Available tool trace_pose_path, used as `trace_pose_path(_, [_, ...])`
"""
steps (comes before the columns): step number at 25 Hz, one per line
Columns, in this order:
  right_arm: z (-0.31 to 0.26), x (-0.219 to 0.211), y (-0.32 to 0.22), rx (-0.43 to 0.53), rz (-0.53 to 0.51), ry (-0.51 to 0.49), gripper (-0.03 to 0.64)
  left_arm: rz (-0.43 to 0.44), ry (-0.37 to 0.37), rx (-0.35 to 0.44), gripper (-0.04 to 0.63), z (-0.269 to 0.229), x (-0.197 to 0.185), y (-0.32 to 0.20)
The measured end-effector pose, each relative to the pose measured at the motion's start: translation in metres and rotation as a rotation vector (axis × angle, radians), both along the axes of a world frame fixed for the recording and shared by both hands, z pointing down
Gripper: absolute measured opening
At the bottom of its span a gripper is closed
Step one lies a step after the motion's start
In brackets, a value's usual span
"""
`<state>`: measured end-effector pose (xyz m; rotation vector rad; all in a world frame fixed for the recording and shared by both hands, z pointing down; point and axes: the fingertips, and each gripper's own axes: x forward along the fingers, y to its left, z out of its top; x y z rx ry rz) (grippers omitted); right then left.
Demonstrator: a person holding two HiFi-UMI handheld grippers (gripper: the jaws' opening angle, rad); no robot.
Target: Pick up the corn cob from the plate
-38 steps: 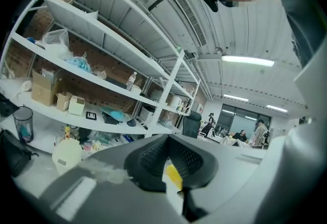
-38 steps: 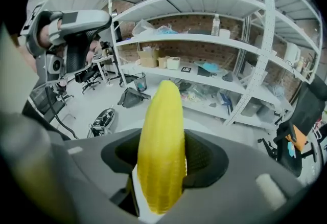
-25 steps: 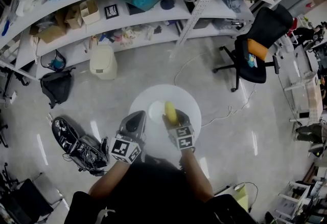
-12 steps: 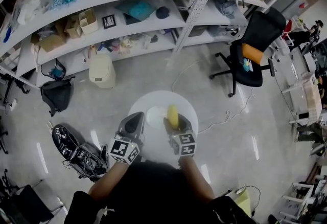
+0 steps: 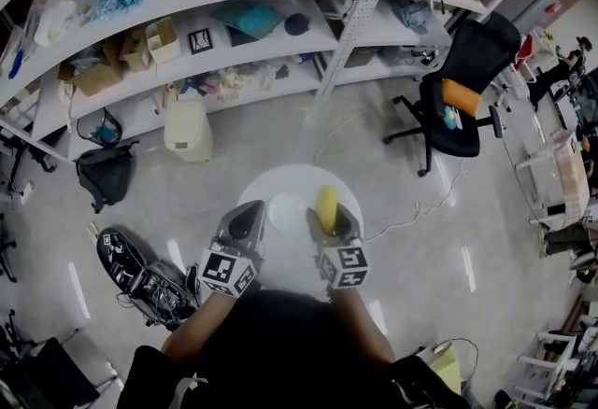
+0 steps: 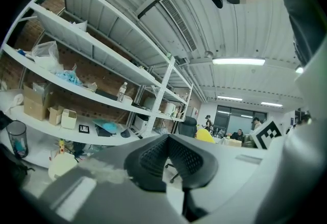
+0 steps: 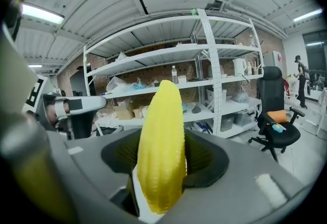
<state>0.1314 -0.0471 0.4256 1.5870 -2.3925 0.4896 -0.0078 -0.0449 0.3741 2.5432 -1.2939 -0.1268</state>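
The person stands over a small round white table (image 5: 273,179), a gripper in each hand. The right gripper (image 5: 327,222) is clamped on the corn cob (image 5: 326,202). Its two dark pads press on the yellow cob from either side, and the cob's tapered end sticks out past the jaw tips towards the shelving (image 5: 187,34). The cob is off the white plate (image 5: 282,209), held in the air just to the plate's right as the head view shows it. The plate lies on the table between the two grippers. The left gripper (image 5: 250,214) is held to the left of the plate, its jaws brought together with nothing between them. A black office chair (image 5: 467,85) stands well off to the right, and a pale bin (image 5: 189,122) sits by the shelves.
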Motion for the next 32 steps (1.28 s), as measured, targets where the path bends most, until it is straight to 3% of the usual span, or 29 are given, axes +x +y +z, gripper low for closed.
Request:
trace_pose_path(22, [-0.083,0.017,0.018,0.179,0.044,-0.078,0.242,0.02,0.021,0.031,0.0,-0.022,0.007,0.013])
trace_pose_path(32, [-0.096,0.024,0.016,0.21,0.056,-0.137,0.242,0.014,0.019,0.029,0.0,-0.021,0.008,0.01])
